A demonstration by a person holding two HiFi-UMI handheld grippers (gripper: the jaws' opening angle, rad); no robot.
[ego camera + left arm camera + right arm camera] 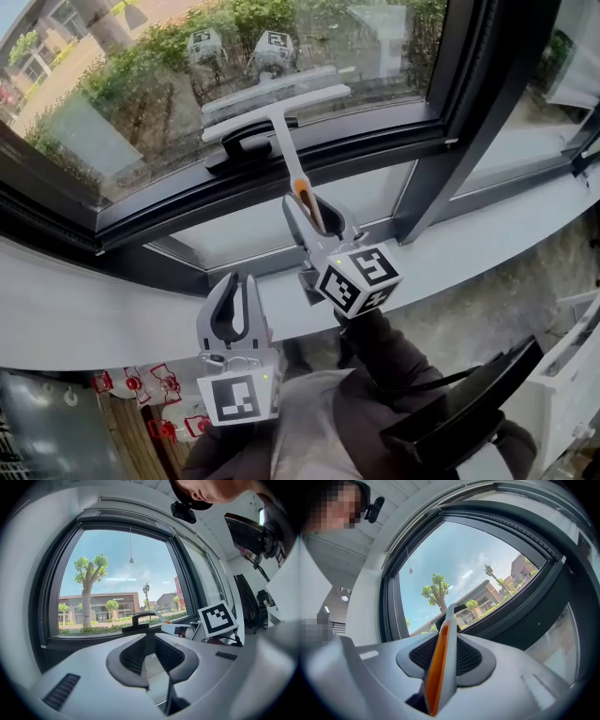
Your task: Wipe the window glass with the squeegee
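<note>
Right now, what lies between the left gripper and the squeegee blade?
In the head view, the white sill, the dark window frame and the black window handle lie between the left gripper and the blade of the squeegee.

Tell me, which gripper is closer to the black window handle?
Right. The right gripper, shut on the squeegee, sits just below and right of the window handle; the left gripper hangs empty further down, over the sill.
</note>
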